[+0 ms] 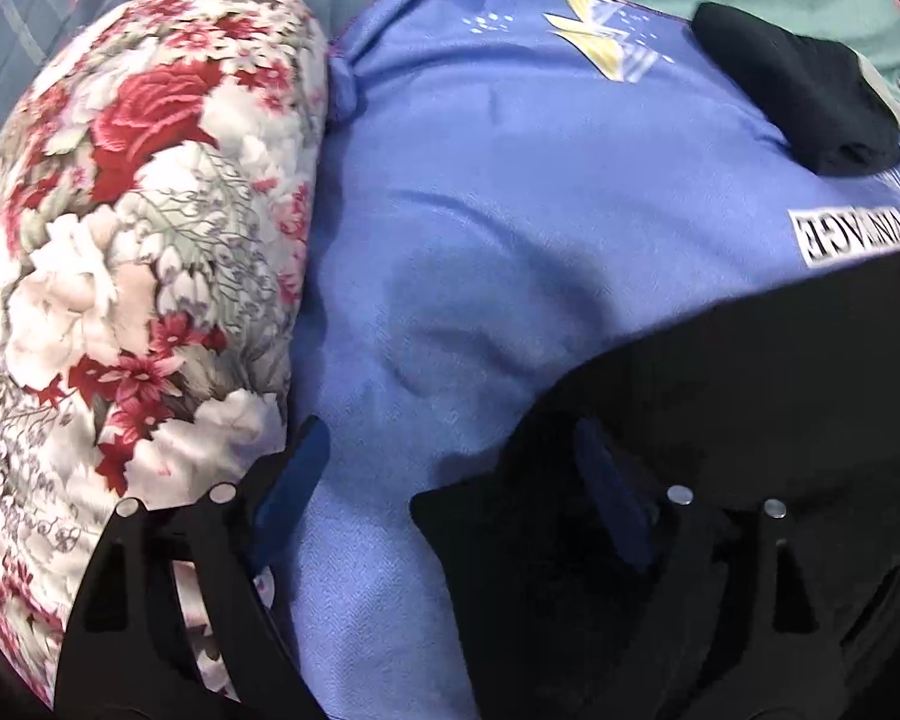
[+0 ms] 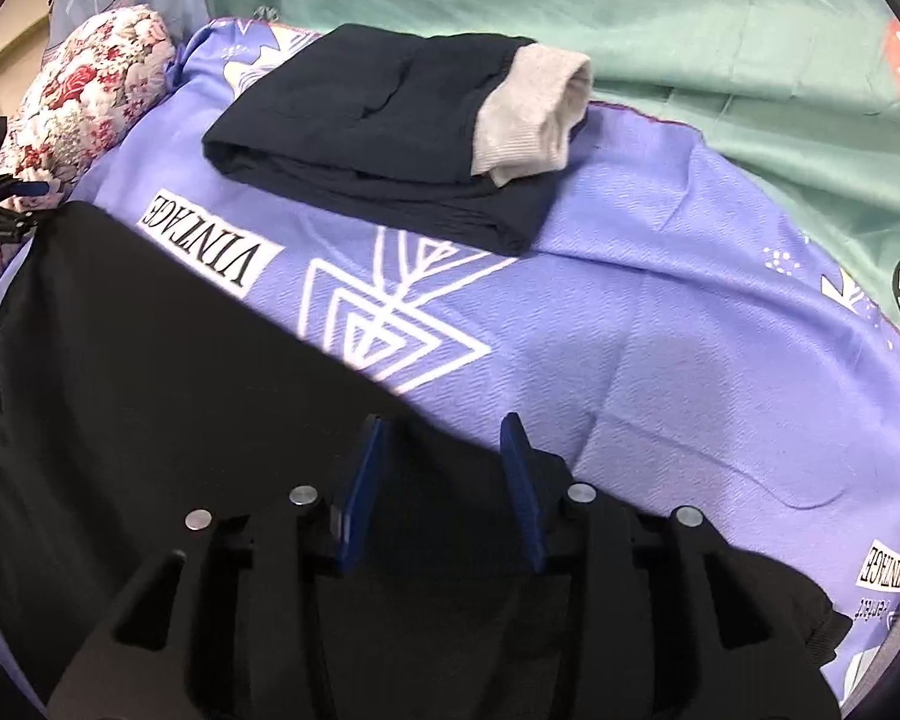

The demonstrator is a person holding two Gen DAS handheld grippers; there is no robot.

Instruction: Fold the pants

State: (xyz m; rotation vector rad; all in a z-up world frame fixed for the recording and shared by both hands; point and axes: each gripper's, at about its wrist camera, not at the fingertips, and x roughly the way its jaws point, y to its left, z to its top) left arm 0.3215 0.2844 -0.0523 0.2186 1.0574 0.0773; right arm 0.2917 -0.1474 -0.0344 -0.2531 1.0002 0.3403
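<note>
2 dark garments lie on the bed. The black pants (image 2: 168, 396) being folded are spread flat across the near part of the lilac blanket (image 2: 660, 312), with their far edge running on a slant just below the blanket's "VINTAGE" label (image 2: 210, 246). Farther back, well apart from them, sits an already folded dark garment (image 2: 366, 138) with a grey ribbed cuff (image 2: 528, 114) showing at its right end.

The right gripper (image 2: 444, 480) hangs over the far edge of the pants with its 2 blue pads partly apart; black cloth lies beneath and between them, but the pads do not press on it. The left gripper (image 1: 450, 480) stands wide open: its left blue pad (image 1: 291, 492) is over bare blanket just beside the pillow, and its right pad sits over the corner of the pants, gripping nothing. In the right wrist view that left gripper shows small at the far left edge, at the pants' corner.

Beside the blanket on the left lies a floral pillow (image 1: 132, 252) in red, pink and white, touching the blanket's edge. Beyond the blanket a teal sheet (image 2: 690, 42) with heart outlines covers the bed.
</note>
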